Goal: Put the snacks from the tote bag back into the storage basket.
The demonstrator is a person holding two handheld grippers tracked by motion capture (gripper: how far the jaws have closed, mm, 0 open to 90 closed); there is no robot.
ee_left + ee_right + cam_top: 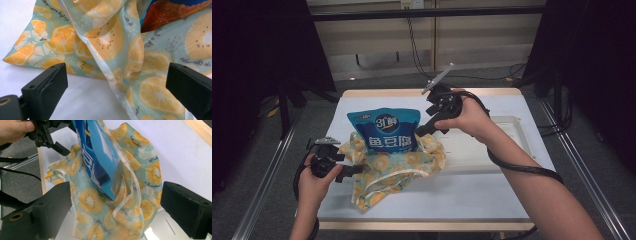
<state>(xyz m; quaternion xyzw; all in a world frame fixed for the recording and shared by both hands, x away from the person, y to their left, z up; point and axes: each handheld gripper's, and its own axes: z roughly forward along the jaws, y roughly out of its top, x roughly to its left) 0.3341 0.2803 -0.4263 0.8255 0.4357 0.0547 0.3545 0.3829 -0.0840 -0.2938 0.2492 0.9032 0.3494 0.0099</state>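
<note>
The lower part of the blue snack bag (pixel 384 131) is hidden inside the fruit-print cloth bag (pixel 394 167); its upper half stands upright out of the cloth near the middle of the white table (pixel 522 107). In the high view my right hand (pixel 469 117) covers most of my right gripper (pixel 424 131), and its jaw tips are hard to make out against the cloth. The right gripper view settles it: the jaws stand wide apart and grip nothing, with the cloth bag's rim (pixel 120 202) and the snack bag (pixel 100 157) between and beyond them. My left gripper (pixel 357 170) sits at the cloth bag's left edge; in the left gripper view its jaws are also spread wide and empty, the seamed cloth edge (pixel 110 75) running down between them without contact that I can confirm. A shallow white tray (pixel 512 132) lies just beside the cloth on the right. Bare table surface lies in front of the cloth, toward the near edge.
</note>
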